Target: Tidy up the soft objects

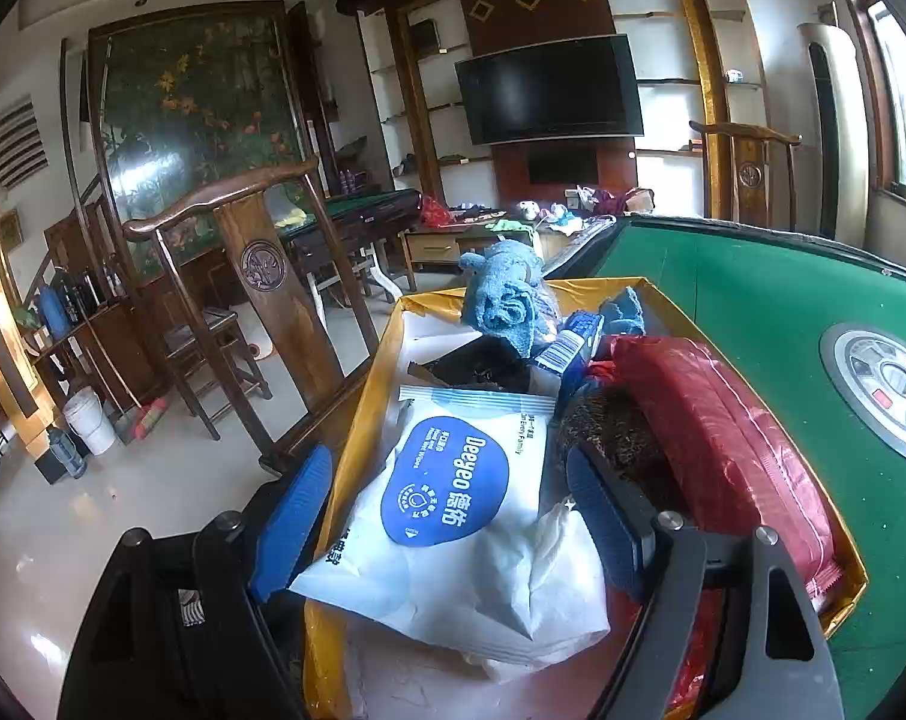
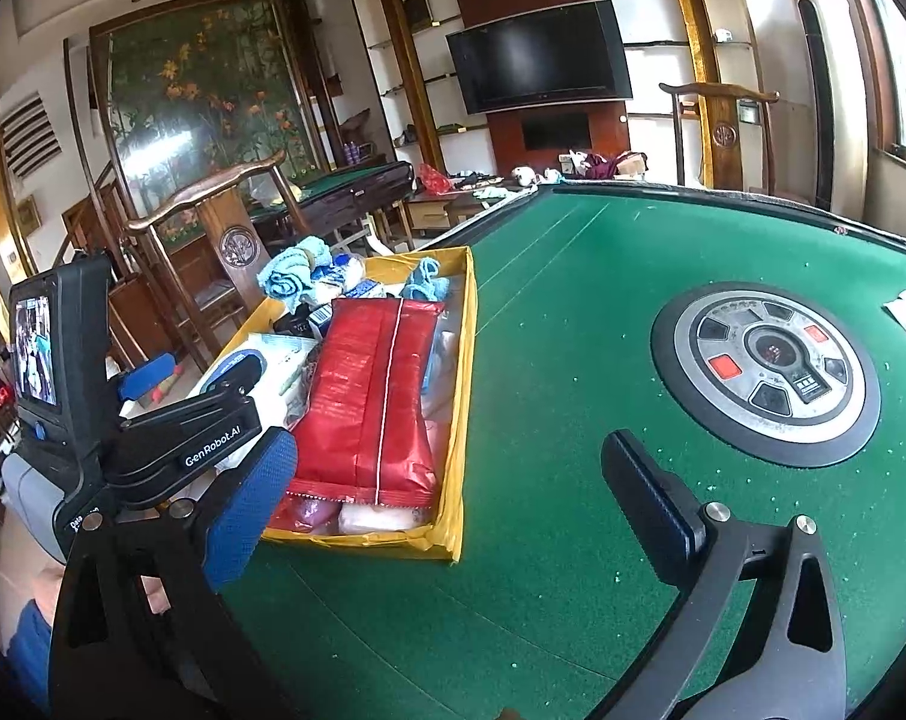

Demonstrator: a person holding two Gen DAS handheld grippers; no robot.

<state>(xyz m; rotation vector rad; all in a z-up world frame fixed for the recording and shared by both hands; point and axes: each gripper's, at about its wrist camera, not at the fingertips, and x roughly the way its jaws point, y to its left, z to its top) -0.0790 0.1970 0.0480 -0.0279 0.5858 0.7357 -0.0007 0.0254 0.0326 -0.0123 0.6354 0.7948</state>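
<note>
Green felt covers the mahjong table (image 2: 573, 300), which serves as the work surface; a round control panel (image 2: 765, 366) sits at its centre. At the table's left edge rests the yellow box (image 2: 462, 372), the collection point for the soft items, so all of them lie inside its walls. Largest among the contents is the red soft pack (image 2: 375, 396), laid lengthwise along the box's right side. Left of it lies the white wet-wipes pack (image 1: 453, 480), and a rolled blue towel (image 1: 501, 294) stands at the far end. The left gripper (image 1: 453, 510) hangs over the wipes pack, jaws spread wide on either side of it and gripping nothing, probably releasing or about to pick. The right gripper (image 2: 453, 492) hovers over bare felt beside the box, jaws wide, empty.
</note>
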